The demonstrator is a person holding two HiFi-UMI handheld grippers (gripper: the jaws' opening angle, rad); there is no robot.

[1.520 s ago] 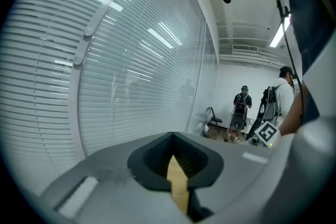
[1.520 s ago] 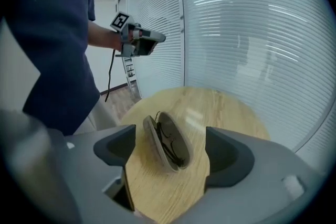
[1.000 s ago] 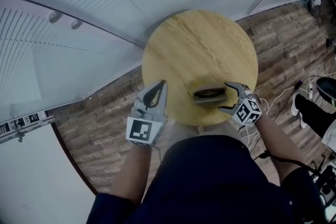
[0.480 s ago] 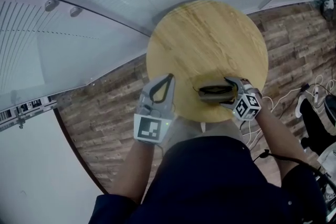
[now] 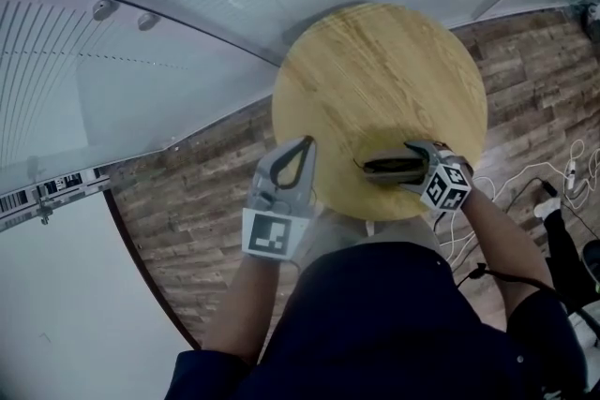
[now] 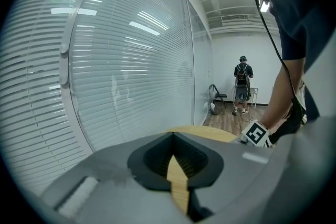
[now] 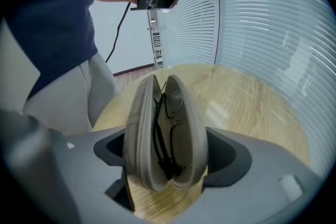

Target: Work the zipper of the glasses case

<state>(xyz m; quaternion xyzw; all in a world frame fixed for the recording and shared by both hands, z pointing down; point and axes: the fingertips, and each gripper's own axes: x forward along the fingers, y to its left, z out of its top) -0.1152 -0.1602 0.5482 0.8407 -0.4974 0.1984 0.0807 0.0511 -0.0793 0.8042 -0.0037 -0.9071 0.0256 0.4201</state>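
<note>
At left, my left gripper (image 5: pixel 305 145) hangs clamped shut and empty off the round desk's (image 5: pixel 375 61) near edge, likely parked until the zipper needs a pull. Centre-right, the glasses case (image 5: pixel 389 167) sits near that edge, its 2 halves gaping and the glasses (image 7: pixel 163 128) showing inside. My right gripper (image 5: pixel 406 167) straddles it, jaws wide and just closing in, apparently to steady the shell. Whether it presses the case yet is unclear, and I cannot find the zipper pull in any view.
</note>
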